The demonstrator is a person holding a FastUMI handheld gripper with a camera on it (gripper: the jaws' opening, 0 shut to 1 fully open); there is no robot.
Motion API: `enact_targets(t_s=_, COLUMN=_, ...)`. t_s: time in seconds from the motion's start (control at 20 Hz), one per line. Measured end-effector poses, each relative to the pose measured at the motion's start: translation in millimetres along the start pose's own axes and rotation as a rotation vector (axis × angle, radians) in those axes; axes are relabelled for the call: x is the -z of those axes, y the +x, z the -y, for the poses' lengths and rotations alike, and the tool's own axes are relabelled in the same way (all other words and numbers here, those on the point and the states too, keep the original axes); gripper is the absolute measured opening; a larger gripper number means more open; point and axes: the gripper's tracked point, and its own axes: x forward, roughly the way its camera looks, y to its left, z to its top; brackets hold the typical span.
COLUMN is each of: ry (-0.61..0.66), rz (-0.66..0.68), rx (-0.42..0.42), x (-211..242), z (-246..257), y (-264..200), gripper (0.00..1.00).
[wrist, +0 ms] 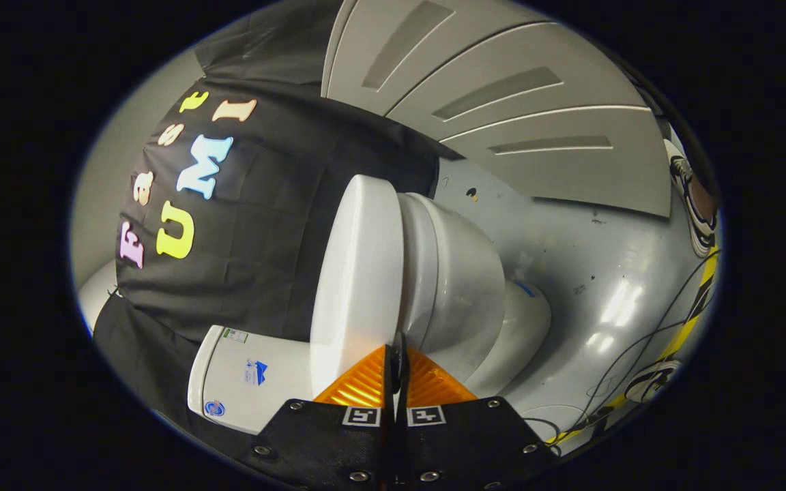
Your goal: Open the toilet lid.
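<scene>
The view is rolled on its side, so the white toilet appears lying sideways. Its lid [355, 273] is a smooth white oval lying down flat against the seat and bowl [461, 293]. The tank [250, 375] sits beside the lid, against the black cloth wall. My gripper [398, 351] is shut, its two fingers pressed together with nothing visible between them. The fingertips [401, 339] sit right at the seam where the lid's front rim meets the seat; I cannot tell whether they touch it.
The toilet's base [522, 320] stands on a glossy grey floor [604, 273]. Cables [645, 341] and yellow-black tape [686, 327] run along the floor beyond the bowl. A pale panelled wall [502, 88] rises behind, and black cloth [263, 225] hangs behind the tank.
</scene>
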Motion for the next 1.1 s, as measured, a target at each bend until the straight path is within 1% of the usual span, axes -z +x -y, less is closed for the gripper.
enact_targets(t_s=0.1, ry=-0.023, rz=0.003, rx=0.005, x=-1.3, z=-4.8, y=-2.3, gripper=0.0)
enact_targets(t_s=0.65, ry=-0.259, rz=0.005, rx=0.041, x=-10.4, z=-54.3, y=-22.6, gripper=0.0)
enact_targets(t_s=0.8, ry=-0.361, rz=0.017, rx=0.068, x=-10.0, z=-71.7, y=-29.5, gripper=0.0)
enact_targets(t_s=0.9, ry=-0.403, rz=0.031, rx=0.067, x=-11.9, z=-87.3, y=-34.4, gripper=0.0)
enact_targets(t_s=1.0, ry=-0.487, rz=0.046, rx=0.071, x=-6.4, z=-100.4, y=-36.8, gripper=0.0)
enact_targets(t_s=1.05, ry=-0.542, rz=0.045, rx=0.081, x=-4.3, z=-102.5, y=-36.9, gripper=0.0)
enact_targets(t_s=1.1, ry=-0.572, rz=0.046, rx=0.096, x=-5.5, z=-102.5, y=-36.8, gripper=0.0)
